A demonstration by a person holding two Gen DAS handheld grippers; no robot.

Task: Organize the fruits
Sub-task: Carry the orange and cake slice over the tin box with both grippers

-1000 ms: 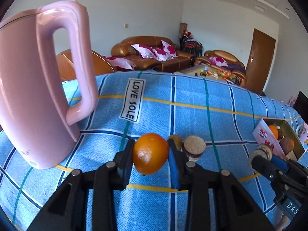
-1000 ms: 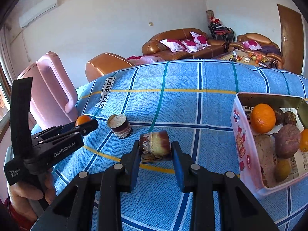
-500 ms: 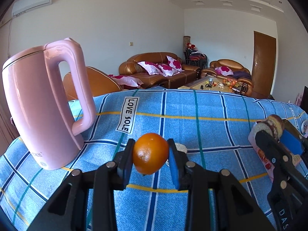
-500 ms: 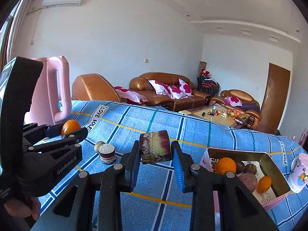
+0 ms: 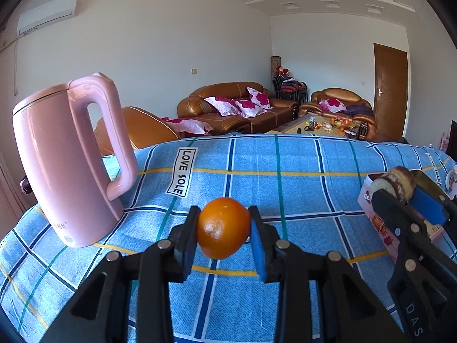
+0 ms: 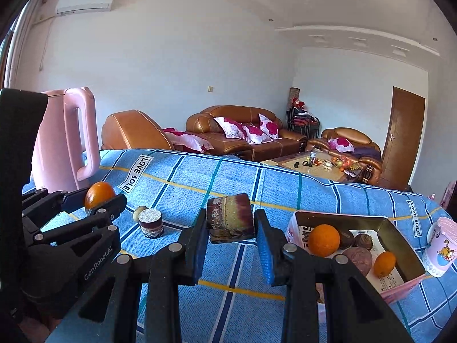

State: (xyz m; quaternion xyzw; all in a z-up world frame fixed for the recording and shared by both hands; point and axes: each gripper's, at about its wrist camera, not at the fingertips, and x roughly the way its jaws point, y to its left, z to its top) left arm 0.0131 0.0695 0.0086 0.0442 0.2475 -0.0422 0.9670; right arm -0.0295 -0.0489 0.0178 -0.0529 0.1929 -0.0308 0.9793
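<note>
My left gripper [image 5: 222, 230] is shut on an orange [image 5: 223, 227] and holds it above the blue checked cloth; it also shows at the left of the right wrist view [image 6: 98, 197]. My right gripper [image 6: 230, 224] is shut on a cut purple sugarcane piece [image 6: 230, 219], lifted above the cloth, and shows at the right of the left wrist view [image 5: 400, 191]. A pink box [image 6: 398, 235] to the right holds an orange [image 6: 323, 240], a smaller orange [image 6: 384, 263] and dark purple fruits [image 6: 358, 258]. Another cut sugarcane piece [image 6: 151, 223] and a small pale fruit [image 6: 138, 211] stand on the cloth.
A tall pink kettle [image 5: 68, 160] stands at the left on the cloth. A small pink cup [image 6: 441, 245] stands right of the box. The table's far edge [image 5: 285, 137] drops off toward sofas and a coffee table behind.
Both grippers have risen with their loads, so the views now look across the room. The right gripper has shifted right toward the box.
</note>
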